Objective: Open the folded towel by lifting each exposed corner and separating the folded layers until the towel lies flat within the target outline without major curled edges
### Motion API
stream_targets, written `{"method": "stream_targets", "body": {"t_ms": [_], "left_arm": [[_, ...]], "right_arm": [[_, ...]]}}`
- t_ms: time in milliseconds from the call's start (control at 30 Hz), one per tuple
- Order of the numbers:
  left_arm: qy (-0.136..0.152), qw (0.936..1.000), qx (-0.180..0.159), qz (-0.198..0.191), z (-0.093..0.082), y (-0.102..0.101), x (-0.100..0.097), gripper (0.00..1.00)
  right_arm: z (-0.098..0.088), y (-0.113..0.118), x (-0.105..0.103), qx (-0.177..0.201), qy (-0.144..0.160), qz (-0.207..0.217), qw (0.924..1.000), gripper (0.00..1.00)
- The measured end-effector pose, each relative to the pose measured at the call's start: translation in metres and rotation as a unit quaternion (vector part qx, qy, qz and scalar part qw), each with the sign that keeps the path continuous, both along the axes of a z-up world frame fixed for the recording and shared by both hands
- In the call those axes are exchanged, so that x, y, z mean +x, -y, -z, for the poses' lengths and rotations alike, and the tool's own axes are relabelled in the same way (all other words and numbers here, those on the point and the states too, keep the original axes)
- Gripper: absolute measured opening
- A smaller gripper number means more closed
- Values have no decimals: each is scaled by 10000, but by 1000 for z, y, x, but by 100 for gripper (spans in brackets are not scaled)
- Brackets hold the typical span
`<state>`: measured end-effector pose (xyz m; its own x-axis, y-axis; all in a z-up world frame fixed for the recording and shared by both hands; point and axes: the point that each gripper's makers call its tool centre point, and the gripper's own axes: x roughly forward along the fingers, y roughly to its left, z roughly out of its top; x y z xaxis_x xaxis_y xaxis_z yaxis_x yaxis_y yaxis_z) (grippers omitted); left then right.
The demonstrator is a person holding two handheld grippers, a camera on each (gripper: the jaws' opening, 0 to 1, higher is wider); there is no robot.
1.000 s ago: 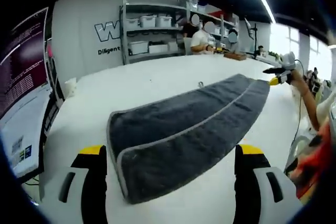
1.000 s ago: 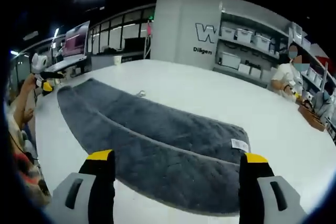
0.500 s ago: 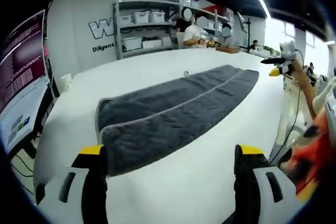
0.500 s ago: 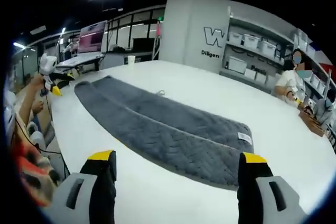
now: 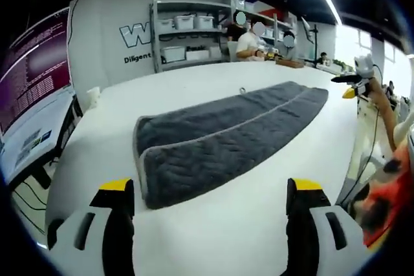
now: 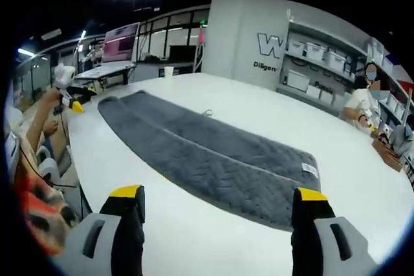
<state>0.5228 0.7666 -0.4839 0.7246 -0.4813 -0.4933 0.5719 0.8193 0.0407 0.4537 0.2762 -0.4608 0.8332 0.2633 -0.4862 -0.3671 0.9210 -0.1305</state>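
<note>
On the white bench (image 5: 213, 224) the grey towel (image 5: 220, 130) lay folded lengthwise into a long strip, clear of both claws. In the left gripper view I read a lighter seam running down its length, with the near short end turned toward the camera and a pale binding along that edge. In the right gripper view the same towel (image 6: 207, 153) stretched away to the left, with a small white label (image 6: 310, 169) at its near right corner; the print on it was too small to read. I could not make out any target outline on the bench surface in either view.

The left claw (image 5: 210, 201) stood wide, its jaws apart and holding nothing, short of the towel's near end. The right claw (image 6: 217, 208) stood equally wide and unloaded, just short of the towel's long edge. Each claw's body was cut off by the lower border of its own view.

I saw the right claw again at the right side of the left gripper view, held in a hand (image 5: 375, 92) beyond the towel's far end; whether its jaws stood wide could not be resolved there. Behind the bench stood shelving (image 5: 194, 37) with white bins, and people sat at the far end (image 5: 249, 43). A monitor (image 5: 32, 101) to the left was partly cut off.
</note>
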Motion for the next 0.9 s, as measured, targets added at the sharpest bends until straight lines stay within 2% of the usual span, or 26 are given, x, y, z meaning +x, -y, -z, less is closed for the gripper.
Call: {"method": "stream_targets", "body": {"t_ms": [167, 233, 333, 467, 633, 733, 833, 900], "left_arm": [[104, 9999, -27, 84, -1, -3, 17, 91], [85, 9997, -58, 233, 1, -1, 26, 88], [45, 9997, -47, 239, 5, -4, 40, 84], [71, 9998, 2, 178, 10, -8, 57, 71], [116, 9999, 6, 47, 14, -9, 75, 65], [111, 9998, 151, -33, 20, -13, 85, 54], [92, 9999, 91, -79, 21, -14, 93, 48], [80, 9999, 77, -99, 22, -15, 96, 38]], "right_arm": [[2, 0, -2, -50, -19, -28, 10000, 93], [3, 1, -3, -50, -22, -9, 10000, 92], [3, 0, -5, -78, -58, -53, 9999, 90], [-2, -6, -7, -67, -34, -132, 9999, 90], [-5, -8, -6, -60, 17, -162, 9998, 89], [-5, -10, -5, -71, 15, -216, 9997, 87], [-4, -11, -4, -84, 19, -257, 9996, 86], [-4, -10, -3, -71, 31, -257, 9996, 86]]}}
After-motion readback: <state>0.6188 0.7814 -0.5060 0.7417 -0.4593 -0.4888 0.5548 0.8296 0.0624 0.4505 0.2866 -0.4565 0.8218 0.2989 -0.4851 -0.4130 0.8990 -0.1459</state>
